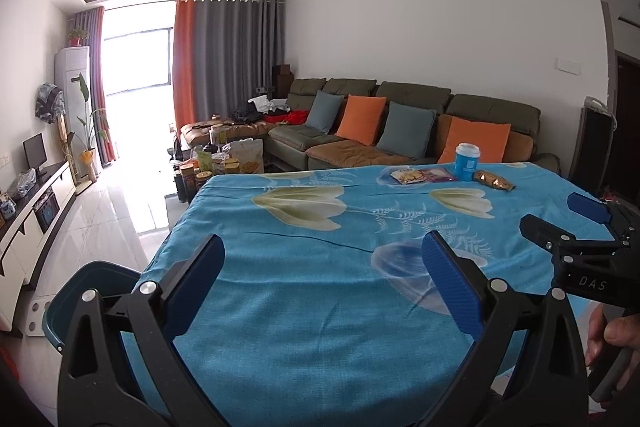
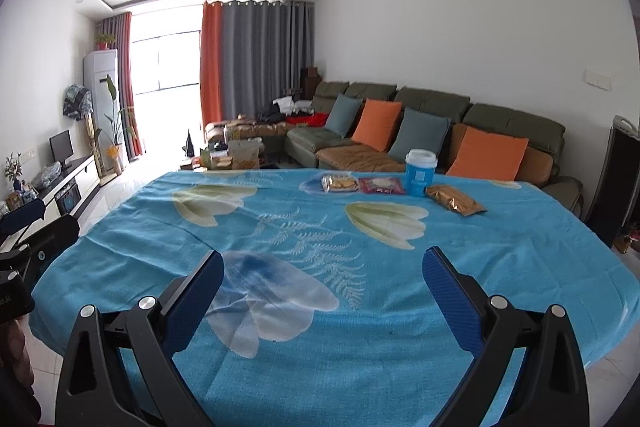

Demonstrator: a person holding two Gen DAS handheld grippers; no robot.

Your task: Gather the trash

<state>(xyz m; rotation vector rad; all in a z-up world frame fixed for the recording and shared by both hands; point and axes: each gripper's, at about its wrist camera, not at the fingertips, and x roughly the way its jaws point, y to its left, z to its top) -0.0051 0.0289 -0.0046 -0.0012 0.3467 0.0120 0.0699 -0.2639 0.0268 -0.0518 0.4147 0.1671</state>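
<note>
On the far side of the table with a blue flowered cloth (image 2: 280,307) lie a clear snack packet (image 2: 339,183), a purple wrapper (image 2: 381,185), a blue paper cup with a white lid (image 2: 419,171) and a golden-brown packet (image 2: 454,203). The left wrist view shows them too: snack packet (image 1: 407,177), purple wrapper (image 1: 439,174), cup (image 1: 467,161), golden packet (image 1: 494,180). My left gripper (image 1: 322,247) is open over the near left of the cloth. My right gripper (image 2: 323,263) is open, empty, over the near edge, far from the trash.
A dark teal bin (image 1: 94,291) stands on the floor at the table's near left corner. A sofa with orange and blue cushions (image 2: 440,135) runs behind the table. A cluttered low table (image 1: 224,163), TV stand (image 1: 36,203) and tiled floor (image 1: 112,219) lie left.
</note>
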